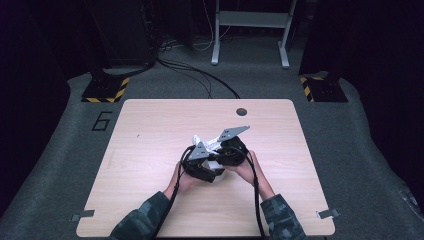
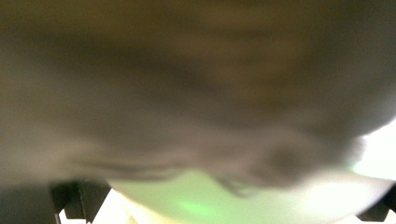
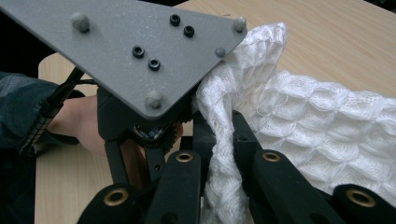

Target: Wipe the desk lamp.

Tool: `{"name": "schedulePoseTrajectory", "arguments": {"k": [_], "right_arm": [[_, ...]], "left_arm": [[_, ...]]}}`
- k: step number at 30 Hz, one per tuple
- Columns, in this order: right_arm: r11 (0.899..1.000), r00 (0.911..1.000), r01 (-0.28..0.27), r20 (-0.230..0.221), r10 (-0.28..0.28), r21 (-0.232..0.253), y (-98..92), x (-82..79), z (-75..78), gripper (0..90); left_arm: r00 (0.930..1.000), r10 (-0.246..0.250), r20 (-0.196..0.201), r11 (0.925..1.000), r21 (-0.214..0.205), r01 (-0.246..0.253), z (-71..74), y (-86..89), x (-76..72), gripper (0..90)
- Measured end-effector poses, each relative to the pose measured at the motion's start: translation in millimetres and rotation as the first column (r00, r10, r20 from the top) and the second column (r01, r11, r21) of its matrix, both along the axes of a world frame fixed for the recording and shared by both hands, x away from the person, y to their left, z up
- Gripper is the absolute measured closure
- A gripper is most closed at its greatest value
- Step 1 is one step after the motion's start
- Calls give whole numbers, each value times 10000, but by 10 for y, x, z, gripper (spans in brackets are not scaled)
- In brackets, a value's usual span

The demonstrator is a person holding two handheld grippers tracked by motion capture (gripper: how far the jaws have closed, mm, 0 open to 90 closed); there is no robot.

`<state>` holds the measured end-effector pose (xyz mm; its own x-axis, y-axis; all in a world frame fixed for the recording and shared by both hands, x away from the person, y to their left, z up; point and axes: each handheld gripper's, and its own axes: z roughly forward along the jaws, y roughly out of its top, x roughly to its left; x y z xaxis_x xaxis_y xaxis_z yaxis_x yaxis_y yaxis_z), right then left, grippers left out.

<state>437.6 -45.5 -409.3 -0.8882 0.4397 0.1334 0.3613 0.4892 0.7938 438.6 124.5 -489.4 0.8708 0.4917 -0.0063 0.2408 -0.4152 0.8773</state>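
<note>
Pinching a fold of the white cloth (image 3: 299, 116), the right gripper's (image 3: 223, 186) jaws press together.

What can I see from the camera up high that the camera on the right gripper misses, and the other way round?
High view alone: the whole wooden table, its round hole, the number 6 on the floor, and both camouflage sleeves.

Right gripper view alone: the waffle weave of the white cloth up close, with the right gripper shut on a fold of it.

Both: the cloth, the table, the left gripper with its grey three-cornered plate, and the left hand.
</note>
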Motion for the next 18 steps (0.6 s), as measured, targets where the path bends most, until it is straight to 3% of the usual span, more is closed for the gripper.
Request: {"name": "schedulePoseTrajectory", "arguments": {"k": [12, 15, 18], "right_arm": [[10000, 9999, -36, -169, 36, 2, -99, -68, 7, 848], [9998, 9999, -129, -17, 128, -127, -143, -59, 9, 848], [9999, 9999, 81, -123, -82, -83, -189, -71, 12, 848]], "left_arm": [[10000, -34, -26, 10000, 21, 34, 0, 1, 0, 86], [10000, -48, -14, 10000, 39, 48, 0, 3, 2, 86], [10000, -59, -6, 10000, 41, 59, 0, 3, 3, 86]]}}
